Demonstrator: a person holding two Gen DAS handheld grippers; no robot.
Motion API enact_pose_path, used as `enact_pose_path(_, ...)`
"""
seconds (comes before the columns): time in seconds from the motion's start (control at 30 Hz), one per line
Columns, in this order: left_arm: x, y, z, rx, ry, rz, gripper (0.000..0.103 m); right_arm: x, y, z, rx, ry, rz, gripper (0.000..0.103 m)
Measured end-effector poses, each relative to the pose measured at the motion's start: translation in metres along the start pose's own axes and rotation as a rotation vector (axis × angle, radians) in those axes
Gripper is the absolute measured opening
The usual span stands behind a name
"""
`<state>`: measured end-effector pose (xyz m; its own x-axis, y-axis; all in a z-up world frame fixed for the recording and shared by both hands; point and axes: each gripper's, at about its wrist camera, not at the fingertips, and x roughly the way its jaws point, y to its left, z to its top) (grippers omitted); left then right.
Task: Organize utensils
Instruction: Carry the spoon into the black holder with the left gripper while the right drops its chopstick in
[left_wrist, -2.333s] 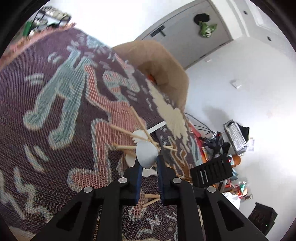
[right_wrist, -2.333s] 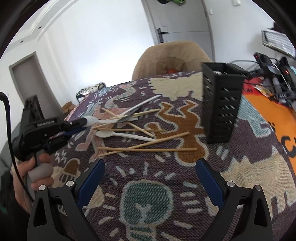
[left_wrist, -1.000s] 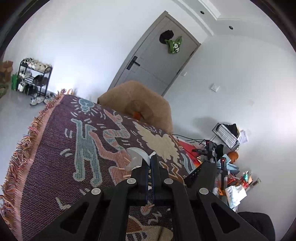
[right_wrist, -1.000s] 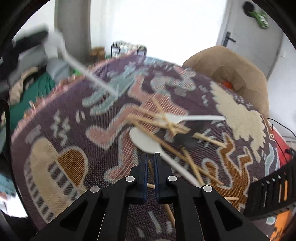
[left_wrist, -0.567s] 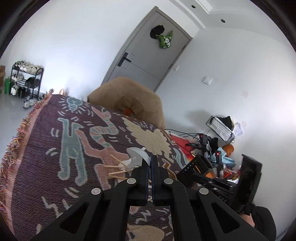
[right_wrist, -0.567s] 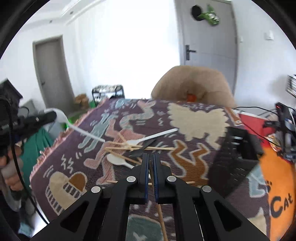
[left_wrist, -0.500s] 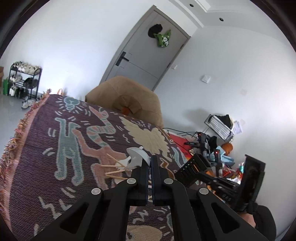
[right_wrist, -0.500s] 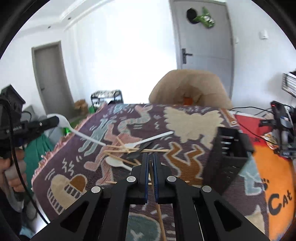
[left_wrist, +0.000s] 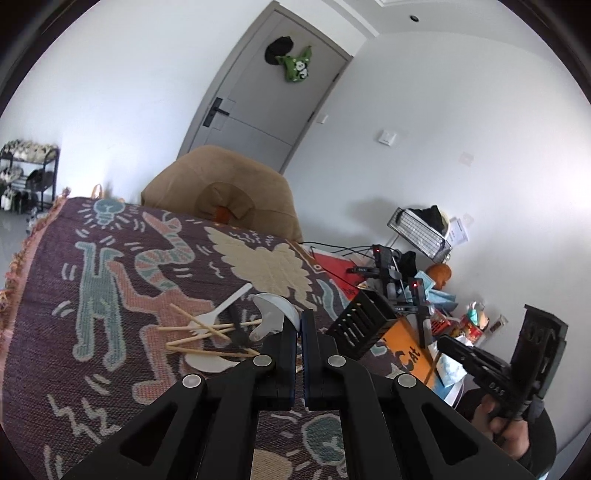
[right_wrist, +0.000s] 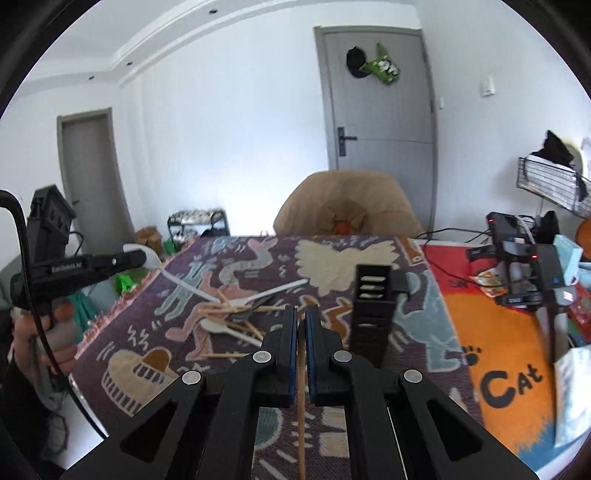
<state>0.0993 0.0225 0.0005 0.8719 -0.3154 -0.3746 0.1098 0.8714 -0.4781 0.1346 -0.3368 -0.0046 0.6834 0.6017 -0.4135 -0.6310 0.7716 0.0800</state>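
Transfer step judged underway: white spoon (left_wrist: 271, 314) is clamped in left hand-held gripper (left_wrist: 299, 325), chopstick (right_wrist: 302, 398) pinched in right hand-held gripper (right_wrist: 301, 325), both lifted above desk (right_wrist: 332, 454). Next, black holder (right_wrist: 371, 314) must be reached and items dropped in; pile (right_wrist: 229, 317) remains.

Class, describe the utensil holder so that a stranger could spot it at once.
Start at the patterned woven blanket. The utensil holder stands upright near its right side, beside the orange mat. It is the only tall black slotted box; the spoons and chopsticks lie flat to its left.
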Motion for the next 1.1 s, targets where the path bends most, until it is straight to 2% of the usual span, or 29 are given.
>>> enact_pose_path(0.2,0.007,-0.028,0.013,0.054,-0.003,-0.046,0.001,-0.011,-0.013,0.024,0.033,-0.095,-0.032,0.006)
enact_pose_path(0.57,0.020,-0.072,0.047,0.151,-0.008,-0.121,0.001,-0.020,-0.018,0.101,-0.023,-0.291,-0.119,0.006)
enact_pose_path(0.9,0.040,-0.092,0.065,0.193,0.015,-0.152,0.001,0.005,-0.029,0.125,-0.014,-0.369,-0.152,0.006)
enact_pose_path(1.03,0.050,-0.094,0.071,0.193,0.028,-0.155,0.001,0.019,-0.035,0.119,0.007,-0.373,-0.132,0.006)
enact_pose_path(1.1,0.056,-0.095,0.073,0.191,0.039,-0.159,0.001,0.026,-0.037,0.113,0.023,-0.339,-0.132,0.006)
